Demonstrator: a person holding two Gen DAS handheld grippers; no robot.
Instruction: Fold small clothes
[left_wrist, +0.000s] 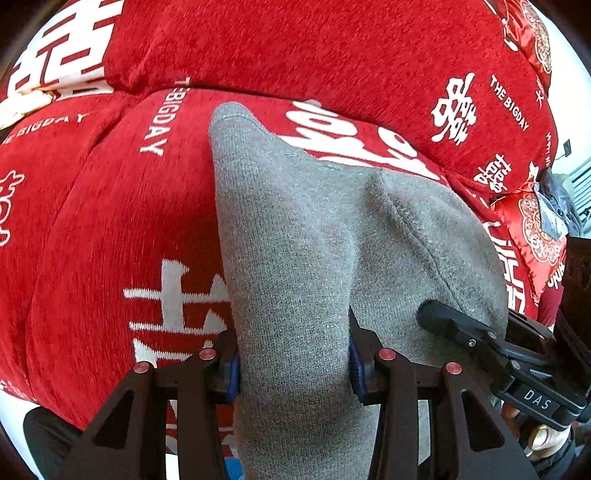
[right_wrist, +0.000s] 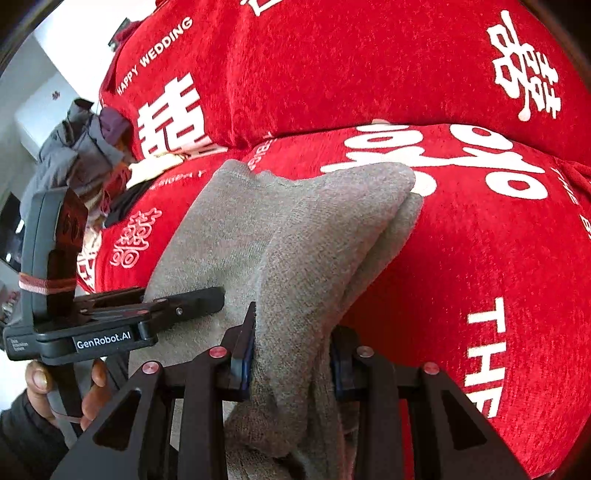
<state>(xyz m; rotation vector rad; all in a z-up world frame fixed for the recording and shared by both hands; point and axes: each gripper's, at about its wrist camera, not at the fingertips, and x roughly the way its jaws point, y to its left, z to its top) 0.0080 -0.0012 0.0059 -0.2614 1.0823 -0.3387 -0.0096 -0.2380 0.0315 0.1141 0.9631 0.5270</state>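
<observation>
A grey knit garment (left_wrist: 295, 240) hangs folded between my two grippers, and its far end lies on a red sofa seat (left_wrist: 110, 221). My left gripper (left_wrist: 293, 369) is shut on the near left part, blue pads pressing the cloth from both sides. A finger (left_wrist: 454, 325) of my right gripper rests against the cloth's right edge. In the right wrist view, my right gripper (right_wrist: 291, 354) is shut on a doubled fold of the same grey garment (right_wrist: 303, 229). A finger (right_wrist: 192, 299) of my left gripper lies on the cloth at the left.
The sofa is covered in red fabric with white characters and lettering, its backrest (right_wrist: 369, 66) rising behind the seat. A red embroidered cushion (left_wrist: 535, 236) and dark clothes (left_wrist: 554, 206) sit at one end. More grey clothes (right_wrist: 81, 155) are piled there. A person's hand (right_wrist: 37, 380) grips the left handle.
</observation>
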